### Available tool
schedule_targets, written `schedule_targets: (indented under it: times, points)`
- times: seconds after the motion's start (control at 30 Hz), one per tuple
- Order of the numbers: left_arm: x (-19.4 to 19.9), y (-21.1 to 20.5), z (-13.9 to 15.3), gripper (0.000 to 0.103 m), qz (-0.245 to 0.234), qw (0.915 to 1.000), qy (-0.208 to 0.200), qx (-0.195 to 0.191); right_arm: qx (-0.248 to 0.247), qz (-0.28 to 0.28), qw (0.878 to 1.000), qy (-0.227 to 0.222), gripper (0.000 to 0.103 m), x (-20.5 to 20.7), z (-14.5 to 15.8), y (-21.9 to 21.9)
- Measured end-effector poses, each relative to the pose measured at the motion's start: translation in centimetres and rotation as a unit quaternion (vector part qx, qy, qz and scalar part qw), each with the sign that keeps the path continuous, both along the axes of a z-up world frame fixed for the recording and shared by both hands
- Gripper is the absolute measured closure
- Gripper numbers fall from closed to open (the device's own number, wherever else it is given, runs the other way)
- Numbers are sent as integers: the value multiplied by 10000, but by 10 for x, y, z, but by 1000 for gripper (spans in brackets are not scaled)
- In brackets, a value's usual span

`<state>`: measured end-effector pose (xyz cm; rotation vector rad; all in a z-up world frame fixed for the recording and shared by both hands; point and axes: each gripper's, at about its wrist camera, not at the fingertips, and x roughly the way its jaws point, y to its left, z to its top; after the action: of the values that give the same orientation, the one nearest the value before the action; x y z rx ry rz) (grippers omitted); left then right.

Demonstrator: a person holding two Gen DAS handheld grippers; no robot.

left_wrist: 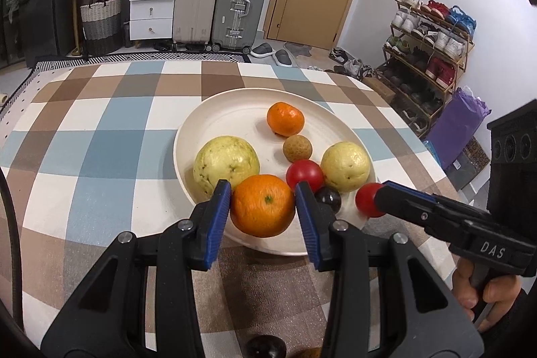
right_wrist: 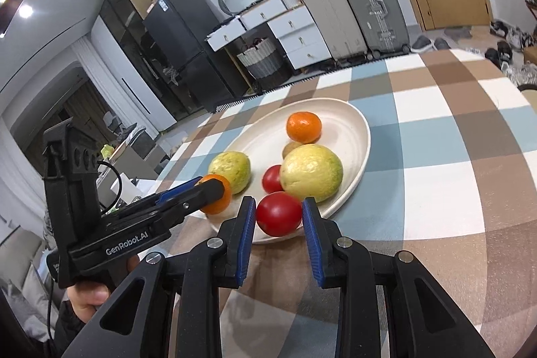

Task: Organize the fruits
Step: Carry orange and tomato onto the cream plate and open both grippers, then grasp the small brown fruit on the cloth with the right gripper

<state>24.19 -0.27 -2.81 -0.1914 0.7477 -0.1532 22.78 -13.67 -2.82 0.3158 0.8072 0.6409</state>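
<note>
A cream plate (left_wrist: pixel 235 99) sits on the checked tablecloth, and my left gripper (left_wrist: pixel 263 190) is shut on a large orange (left_wrist: pixel 262 207) over its near rim. On the plate lie two pale green guavas (left_wrist: pixel 226 161) (left_wrist: pixel 345 166), a small orange (left_wrist: pixel 285 118), a brown longan (left_wrist: pixel 297 148), a red tomato (left_wrist: pixel 304 173) and a dark round fruit (left_wrist: pixel 330 198). My right gripper (right_wrist: pixel 278 203) is shut on a second red tomato (right_wrist: pixel 278 215) at the near edge of the plate (right_wrist: pixel 364 130). In the right wrist view, the left gripper (right_wrist: pixel 214 188) and its orange (right_wrist: pixel 221 200) show at the left.
Another dark fruit (left_wrist: pixel 265 346) lies on the tablecloth (left_wrist: pixel 100 156) close under my left gripper. Beyond the table's far edge stand suitcases (left_wrist: pixel 241 5), white drawers (left_wrist: pixel 151 9) and a shoe rack (left_wrist: pixel 433 49). A hand (left_wrist: pixel 486 297) grips the right tool's handle.
</note>
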Motion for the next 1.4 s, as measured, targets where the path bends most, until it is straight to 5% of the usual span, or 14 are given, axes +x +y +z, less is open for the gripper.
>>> schedule_targets:
  times: [0.3,0.57,0.7,0.8,0.87,0.93,1.1,1.4]
  points:
    - [1,-3,-2,66,-28,9999,4,166,156,-197,9995,180,74,13,-5,-9]
    - [-17,6,9,65,23,9998,-149,120,-257,-126,9995,-151,70,-2,6,2]
    - [-30,8,12,56,8,9998,-158,148,-543,-108,9980,-318,55,-9,8,9]
    - [-42,12,14,35,64,9996,-209,177,-705,-112,9967,-385,47,-14,8,12]
    - [-48,15,16,24,150,9994,-258,187,-740,-54,9965,-393,33,-18,8,13]
    - [-54,18,18,23,189,9992,-280,201,-633,40,9972,-389,19,-21,8,14]
    - [-76,32,16,17,363,9988,-230,225,-886,341,9945,-433,3,-32,5,25]
    - [-103,42,7,11,279,9992,-56,267,-1127,1064,9869,-449,0,-50,3,45]
